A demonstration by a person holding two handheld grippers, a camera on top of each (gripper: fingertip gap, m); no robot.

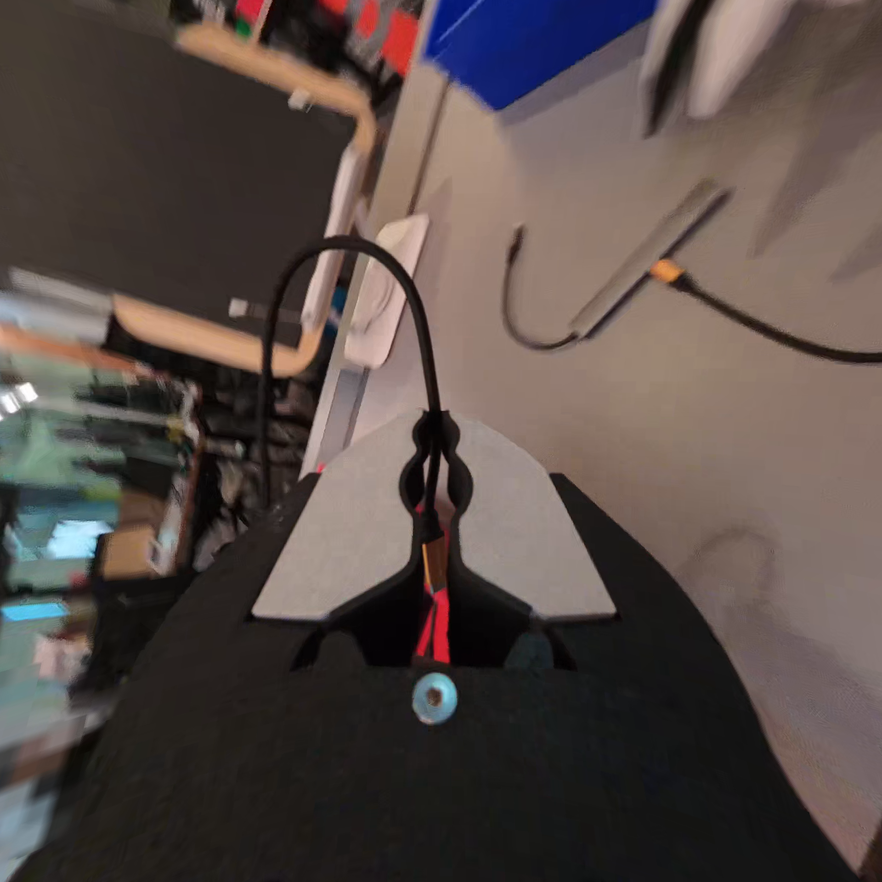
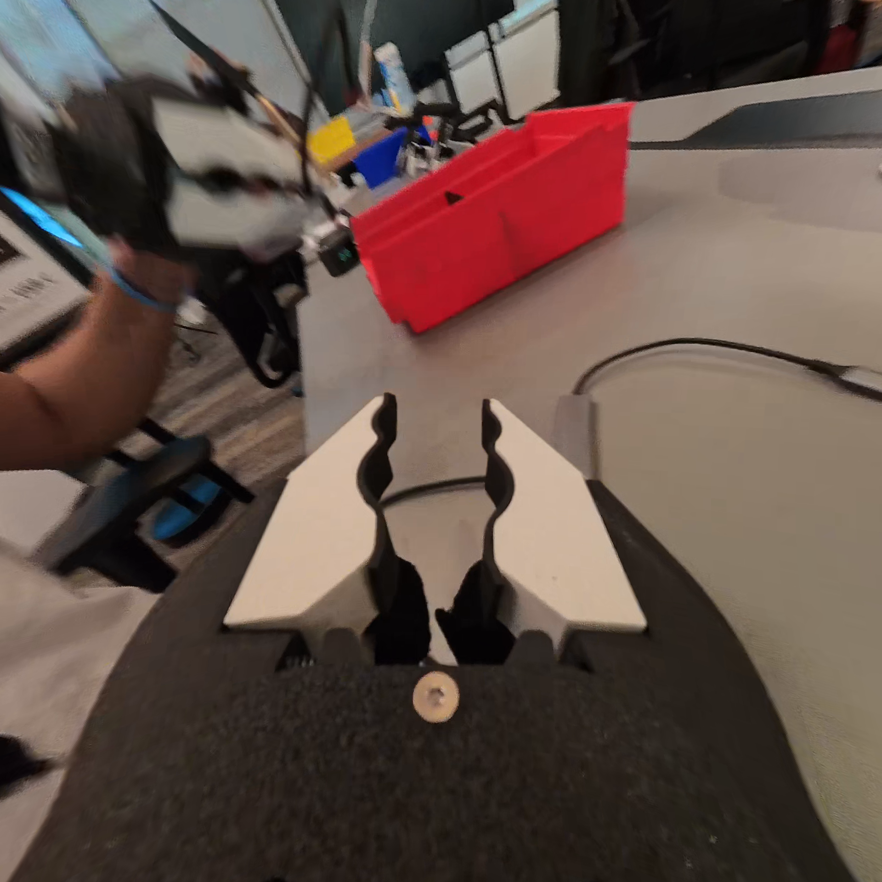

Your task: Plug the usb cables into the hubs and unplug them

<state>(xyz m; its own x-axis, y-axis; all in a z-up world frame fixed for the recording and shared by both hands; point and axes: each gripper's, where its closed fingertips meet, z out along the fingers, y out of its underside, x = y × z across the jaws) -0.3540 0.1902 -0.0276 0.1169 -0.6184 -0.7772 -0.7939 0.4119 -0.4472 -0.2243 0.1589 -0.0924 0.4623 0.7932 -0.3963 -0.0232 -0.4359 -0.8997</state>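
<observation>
Closest in, the left gripper (image 1: 434,429) is clamped tight on a black usb cable (image 1: 415,305), fingertips pinching the cord while its metal plug (image 1: 433,568) sits back between the fingers, its long axis running along them and pointing toward six o'clock. From the tips the cord arches up toward twelve, then drops away at about nine. Beyond, at two o'clock on the grey table (image 1: 620,477), a slim grey hub (image 1: 644,267) lies slanted from seven to one o'clock, with an orange-collared plug (image 1: 666,272) seated in its side. The right gripper (image 2: 439,410) stands moderately open, holding nothing, hovering over a loop of cable (image 2: 429,487); a red bin (image 2: 491,229) sits farther off at twelve.
</observation>
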